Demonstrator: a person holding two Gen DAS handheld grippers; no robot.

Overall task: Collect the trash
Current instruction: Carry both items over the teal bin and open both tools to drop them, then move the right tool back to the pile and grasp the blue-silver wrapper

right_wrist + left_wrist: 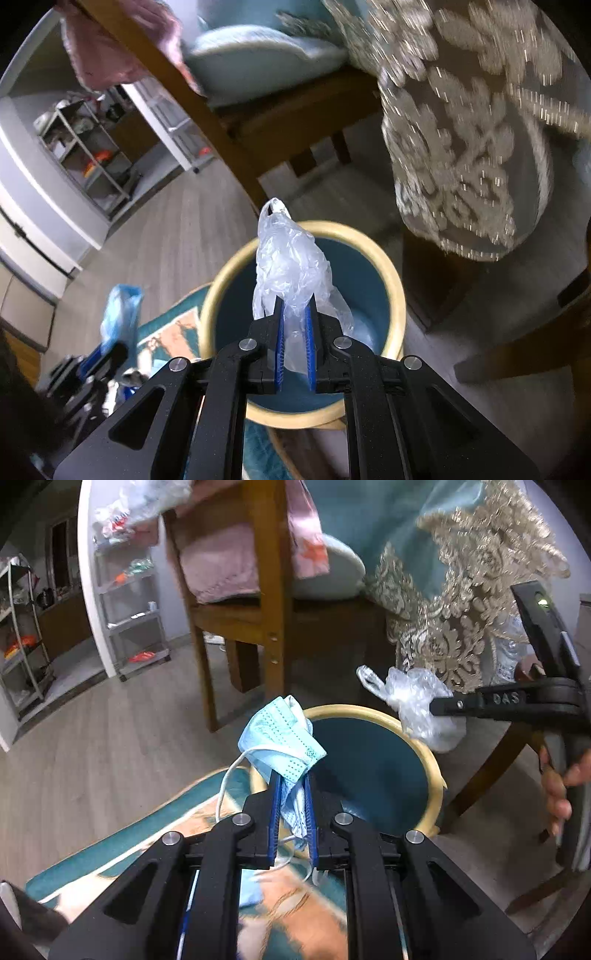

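From the left wrist view, the left tool (291, 775) is clamped on a crumpled blue face mask (282, 734) at the near rim of the teal bin (373, 768), while the right tool (439, 707) holds a clear plastic bag (413, 694) over the far rim. From the right wrist view, the right tool (295, 306) pinches the plastic bag (291, 266) directly above the bin (369, 273), with the left tool and mask (120, 314) off to the left over the patterned rug (170, 332).

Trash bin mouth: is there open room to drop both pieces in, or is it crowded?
The trash bin interior looks mostly open inside its cream rim, something pale at the bottom. The right gripper holds the plastic bag over it. The left gripper holds the face mask at the rim's near-left edge. Crowded: tablecloth and chair legs behind.
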